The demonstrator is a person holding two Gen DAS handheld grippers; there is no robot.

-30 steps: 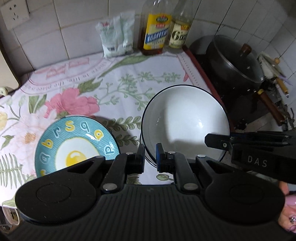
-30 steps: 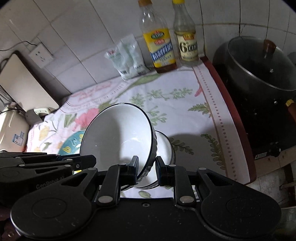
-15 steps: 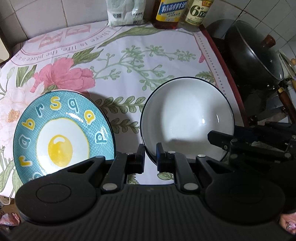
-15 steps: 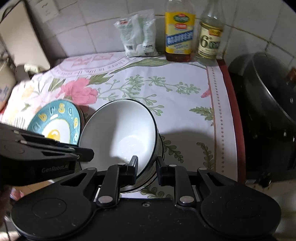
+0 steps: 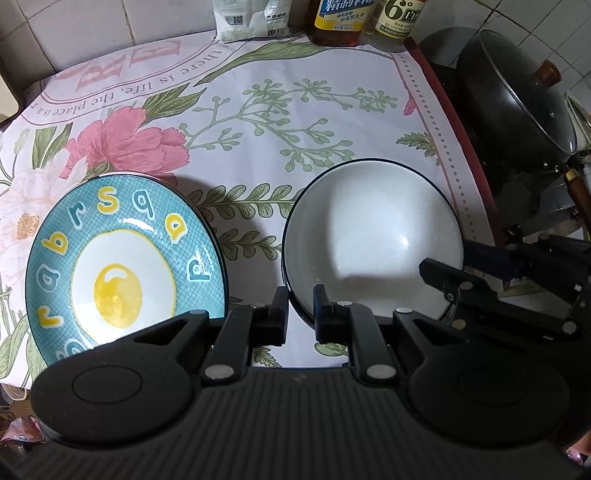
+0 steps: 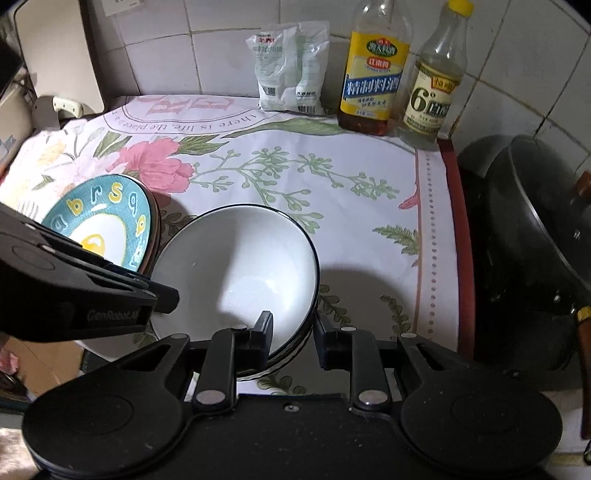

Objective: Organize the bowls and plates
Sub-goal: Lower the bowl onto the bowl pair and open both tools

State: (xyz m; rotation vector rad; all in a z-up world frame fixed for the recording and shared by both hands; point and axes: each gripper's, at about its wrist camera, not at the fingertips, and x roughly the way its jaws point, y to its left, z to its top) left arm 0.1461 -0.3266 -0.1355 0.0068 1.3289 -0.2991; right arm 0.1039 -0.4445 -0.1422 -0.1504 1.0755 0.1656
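Bowls (image 6: 236, 266) – white, nested, count unclear – sit beside one teal plate (image 5: 122, 258) on the surface (image 5: 277, 122). Left gripper (image 5: 300, 312) fingers pinch the bowl rim; right gripper (image 6: 291, 332) fingers, just opening, straddle it. Two bottles (image 6: 375, 74) stand behind.

Dim kitchen counter against a white tiled wall (image 6: 229, 44)

A floral tablecloth (image 6: 258, 147) covers the counter; what looks like a wall socket (image 6: 118, 5) sits at the top edge, half cut off.
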